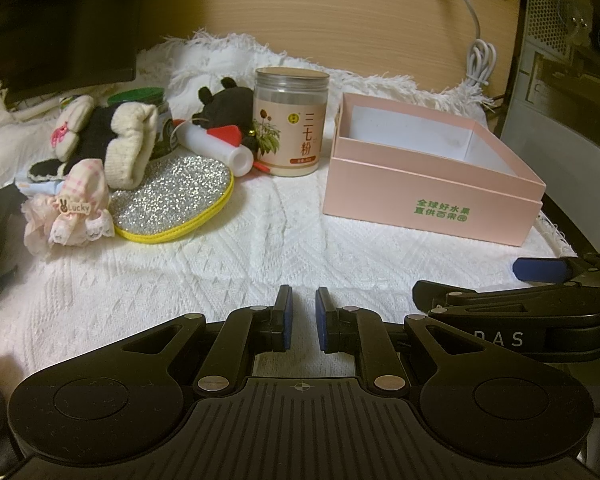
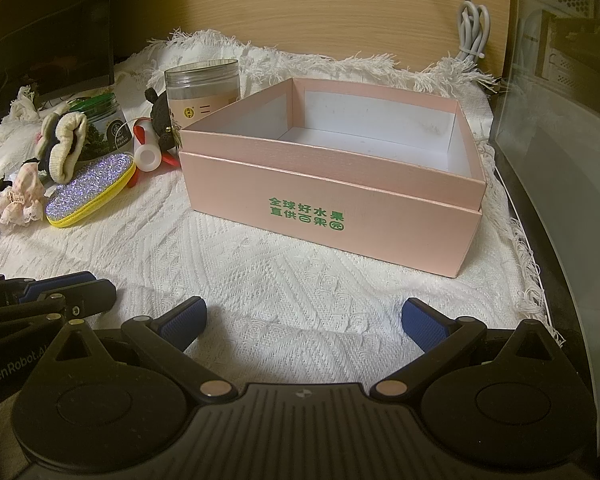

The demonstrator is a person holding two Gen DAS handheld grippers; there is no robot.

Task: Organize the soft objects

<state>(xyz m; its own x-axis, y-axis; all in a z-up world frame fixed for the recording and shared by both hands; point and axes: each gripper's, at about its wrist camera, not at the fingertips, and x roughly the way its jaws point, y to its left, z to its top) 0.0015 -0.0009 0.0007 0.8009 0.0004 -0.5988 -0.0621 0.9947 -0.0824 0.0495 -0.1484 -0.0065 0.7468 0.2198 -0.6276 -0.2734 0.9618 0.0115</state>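
Note:
An empty pink box [image 1: 432, 196] [image 2: 328, 216] with green lettering stands open on the white knitted cloth [image 1: 260, 248]. To its left lies a pile of soft things: a cream and black knit sock [image 1: 128, 144], a pink lace piece tagged "Lucky" [image 1: 76, 208], a silver glitter pouch [image 1: 176, 196] with a yellow rim, and a black plush toy [image 1: 228, 100]. My left gripper [image 1: 303, 300] is shut, empty, low over the cloth in front of the pile. My right gripper [image 2: 305, 308] stands open and empty in front of the box.
A tan-lidded jar [image 1: 290, 120], a green-lidded jar [image 1: 156, 108] and a white tube [image 1: 216, 144] stand among the soft things. A white cable [image 1: 480, 60] hangs at the back right. A dark monitor [image 1: 60, 20] is at the left, a computer case [image 1: 572, 60] at the right.

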